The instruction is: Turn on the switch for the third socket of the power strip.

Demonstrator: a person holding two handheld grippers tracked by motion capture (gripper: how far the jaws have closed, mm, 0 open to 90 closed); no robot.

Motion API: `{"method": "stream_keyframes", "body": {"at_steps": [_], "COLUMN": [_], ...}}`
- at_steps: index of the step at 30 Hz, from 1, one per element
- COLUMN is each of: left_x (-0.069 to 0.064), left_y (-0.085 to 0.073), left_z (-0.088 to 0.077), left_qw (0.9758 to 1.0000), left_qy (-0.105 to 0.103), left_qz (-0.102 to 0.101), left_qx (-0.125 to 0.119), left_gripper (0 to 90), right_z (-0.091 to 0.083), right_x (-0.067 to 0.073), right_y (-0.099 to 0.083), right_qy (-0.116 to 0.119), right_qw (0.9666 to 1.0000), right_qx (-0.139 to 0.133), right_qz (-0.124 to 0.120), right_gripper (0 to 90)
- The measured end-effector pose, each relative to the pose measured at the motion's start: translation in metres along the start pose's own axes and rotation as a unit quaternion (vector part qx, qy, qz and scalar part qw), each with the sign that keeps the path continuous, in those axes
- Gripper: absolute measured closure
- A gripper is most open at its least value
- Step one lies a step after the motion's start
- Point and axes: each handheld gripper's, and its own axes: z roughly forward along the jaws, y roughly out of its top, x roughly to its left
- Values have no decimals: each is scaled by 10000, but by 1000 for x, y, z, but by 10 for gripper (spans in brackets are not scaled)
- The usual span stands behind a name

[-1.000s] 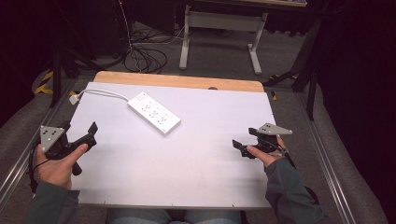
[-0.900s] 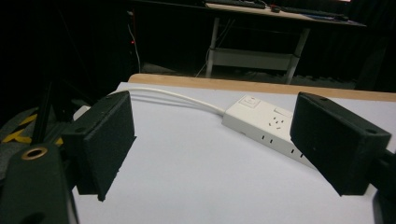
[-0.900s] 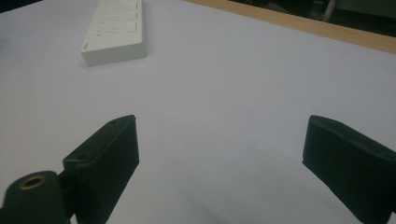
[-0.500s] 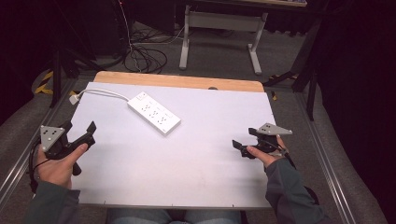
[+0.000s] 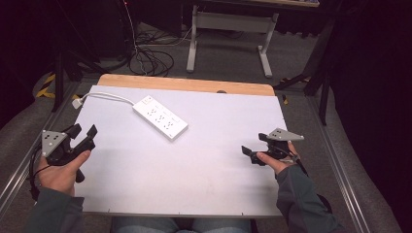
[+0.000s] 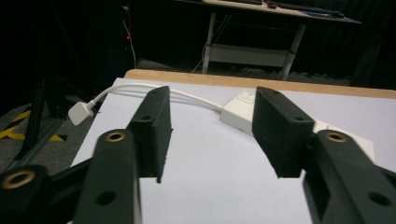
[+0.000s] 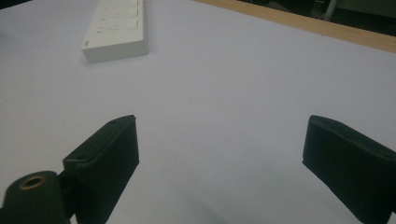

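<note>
Left claw [image 5: 83,131] and right claw [image 5: 253,147], both jaws apart.

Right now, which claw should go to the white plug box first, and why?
Probably the left gripper should ease forward toward the power strip. Its jaws are open and empty, the strip lies nearer it, and the right gripper sits farther off.

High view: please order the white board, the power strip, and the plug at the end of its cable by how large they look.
1. white board, by far the largest.
2. power strip, a long block lying on the board.
3. plug, smallest, at the board's far left corner.
</note>
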Motion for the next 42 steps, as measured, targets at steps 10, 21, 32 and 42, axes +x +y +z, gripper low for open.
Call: {"method": "stream_keyframes", "body": {"at_steps": [10,21,32,42], "left_x": [5,8,9,5], "left_y": [-1,-1,1,4], "left_z": [0,0,1,5], "left_qw": [9994,9992,9995,9995], "left_qy": [-199,-255,-245,-314], "left_qz": [-255,-302,-193,-56], "left_qx": [-86,-109,-66,-72], "left_gripper": [748,899,899,900], "right_z": [0,-1,0,-1], "right_x": [0,0,0,-1], "right_y": [0,0,0,0], "right_qy": [11,-11,-1,-38], "right_qw": [10000,10000,10000,10000], "right_qx": [-3,-8,-1,8], "right_qz": [-8,-19,-31,22], "right_gripper": [110,110,110,110]}}
